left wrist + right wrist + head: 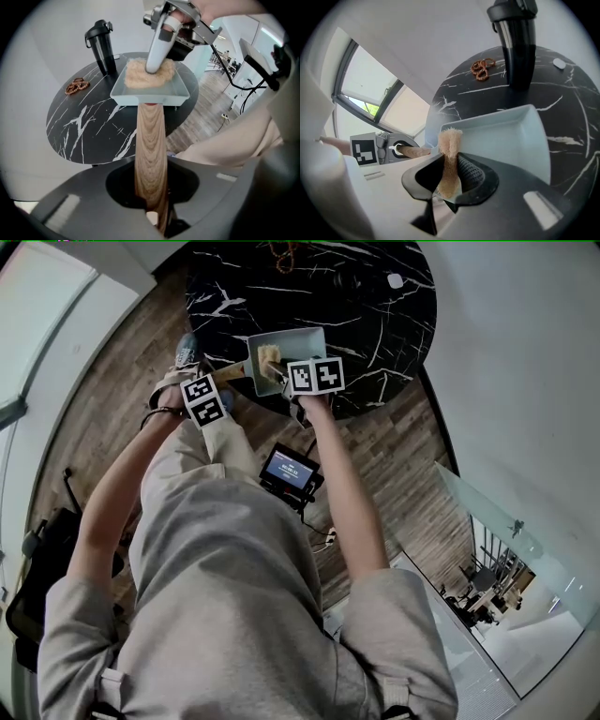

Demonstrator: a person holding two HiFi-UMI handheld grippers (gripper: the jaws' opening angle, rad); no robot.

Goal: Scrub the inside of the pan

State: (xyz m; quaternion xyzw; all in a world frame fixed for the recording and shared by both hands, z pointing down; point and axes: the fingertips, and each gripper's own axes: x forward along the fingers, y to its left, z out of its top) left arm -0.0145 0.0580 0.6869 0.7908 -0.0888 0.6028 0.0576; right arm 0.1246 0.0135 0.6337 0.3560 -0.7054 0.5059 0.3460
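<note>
A pale blue square pan [298,341] sits at the near edge of a round black marble table [375,296]. My left gripper [152,206] is shut on the pan's wooden handle [151,145] and points steeply down. A tan scrub sponge [450,159] is pinched in my right gripper [449,180]. In the left gripper view the sponge [140,77] spreads over the pan's [150,99] inside, with the right gripper [153,68] standing on it. The right gripper view shows the sponge tip over the near left corner of the pan [511,136].
A black bottle [104,44] stands on the table behind the pan, and a brown pretzel-shaped item [77,86] lies to its left. A small white object [558,64] rests at the far side. On the wooden floor below, a device with a screen [289,470] lies by the person's legs.
</note>
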